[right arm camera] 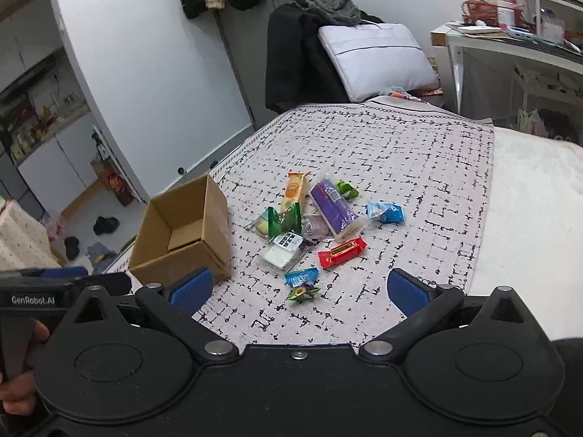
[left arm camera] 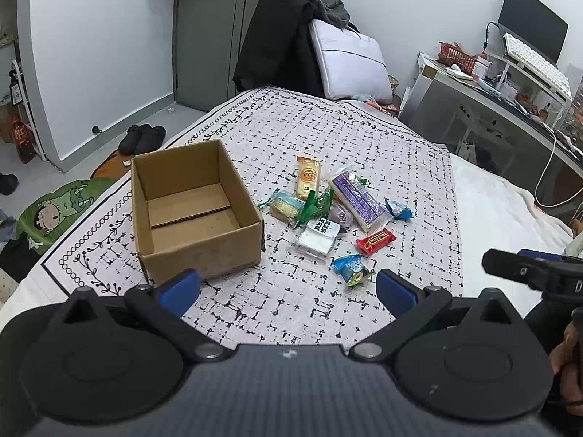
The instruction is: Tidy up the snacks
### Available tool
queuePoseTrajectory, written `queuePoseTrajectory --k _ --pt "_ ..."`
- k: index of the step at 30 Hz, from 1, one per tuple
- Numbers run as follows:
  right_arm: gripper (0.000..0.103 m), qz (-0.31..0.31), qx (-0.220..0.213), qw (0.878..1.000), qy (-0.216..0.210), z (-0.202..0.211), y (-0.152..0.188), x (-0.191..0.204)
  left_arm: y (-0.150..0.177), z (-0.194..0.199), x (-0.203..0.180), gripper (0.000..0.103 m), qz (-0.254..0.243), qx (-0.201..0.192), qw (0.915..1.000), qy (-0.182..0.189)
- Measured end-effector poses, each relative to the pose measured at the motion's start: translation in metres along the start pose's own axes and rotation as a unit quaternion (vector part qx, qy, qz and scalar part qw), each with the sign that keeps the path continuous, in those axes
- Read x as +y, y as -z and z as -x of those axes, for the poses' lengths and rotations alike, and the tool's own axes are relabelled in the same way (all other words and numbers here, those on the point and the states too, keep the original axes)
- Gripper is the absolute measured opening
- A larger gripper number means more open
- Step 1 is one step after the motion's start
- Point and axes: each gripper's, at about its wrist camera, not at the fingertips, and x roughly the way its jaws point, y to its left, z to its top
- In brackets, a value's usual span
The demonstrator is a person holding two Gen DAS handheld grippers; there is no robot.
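**Blue packet lies nearest, just ahead of both open pairs of jaws**

Blue-and-green crinkled foil snack packet point(left arm camera: 352, 269) point(right arm camera: 301, 283) is the closest of the loose snacks, lying flat on the black-and-white patterned bed cover point(left arm camera: 328, 138) point(right arm camera: 400, 153). Seen from the left gripper point(left arm camera: 288, 289), it lies ahead and toward the right jaw; seen from the right gripper point(right arm camera: 300, 289), it sits almost midway between the jaws, slightly left. Its long axis appears to run slantwise across the line of approach, so the right gripper looks better placed for it. Both pairs of jaws stand wide apart, holding nothing and hovering above the cover.

Beyond the packet lie a red rectangular wrapped bar point(left arm camera: 375, 241) point(right arm camera: 341, 252) and a clear-and-white square pouch point(left arm camera: 316, 239) point(right arm camera: 286, 251), then the rest of the pile, including a long purple pack point(left arm camera: 359, 198) point(right arm camera: 333, 207). An open, empty brown cardboard box point(left arm camera: 193, 215) point(right arm camera: 182, 236) stands ahead and left of both grippers, nearer the left one, which suits it for steadying or for drop-offs.
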Motion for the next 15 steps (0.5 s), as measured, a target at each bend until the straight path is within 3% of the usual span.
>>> queuePoseTrajectory --k 15 --pt "0.103 -0.028 0.017 0.999 -0.019 -0.035 -0.021 -0.013 -0.018 -0.038 -0.002 0.102 0.003 0.022 0.9997 0.005"
